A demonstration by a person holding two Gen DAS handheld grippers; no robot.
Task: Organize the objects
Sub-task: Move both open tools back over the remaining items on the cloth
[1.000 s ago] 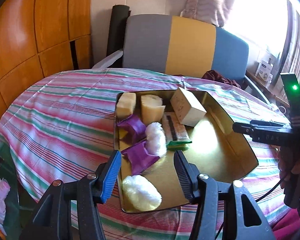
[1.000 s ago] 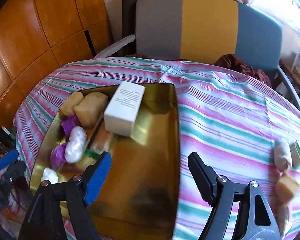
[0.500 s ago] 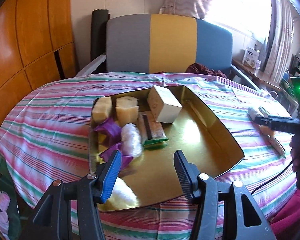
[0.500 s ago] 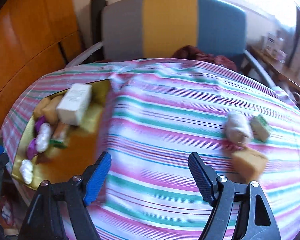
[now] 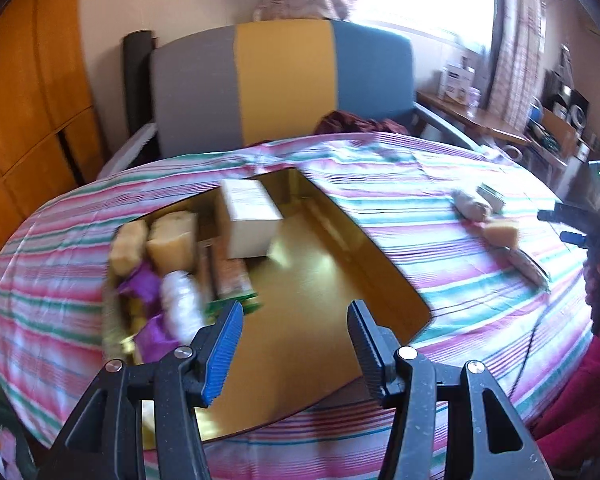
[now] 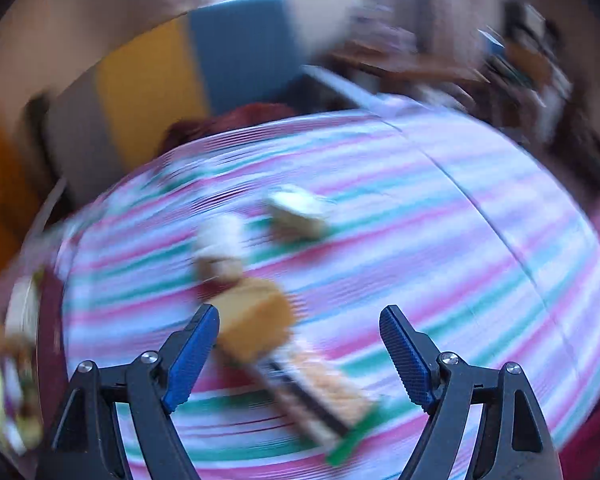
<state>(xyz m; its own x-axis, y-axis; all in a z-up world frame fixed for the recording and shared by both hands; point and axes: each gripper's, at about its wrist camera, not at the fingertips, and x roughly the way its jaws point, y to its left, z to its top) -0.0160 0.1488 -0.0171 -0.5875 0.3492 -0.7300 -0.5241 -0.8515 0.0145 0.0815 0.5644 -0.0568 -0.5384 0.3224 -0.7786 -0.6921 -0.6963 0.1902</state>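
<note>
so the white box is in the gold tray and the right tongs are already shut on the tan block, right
Not quite. The white box does sit in the gold tray, but the right wrist view shows the right tongs open and empty, with the tan block lying on the striped tablecloth.

Motion blur smears the snack bar [image 6: 320,396] and tan block [image 6: 256,320] in the right wrist view.

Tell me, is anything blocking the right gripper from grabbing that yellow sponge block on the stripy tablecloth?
Nothing visible does. The right gripper is open, and the yellow sponge block sits just ahead by its left finger. A flat snack packet lies beside the block, between the fingers. The view is blurred.
</note>
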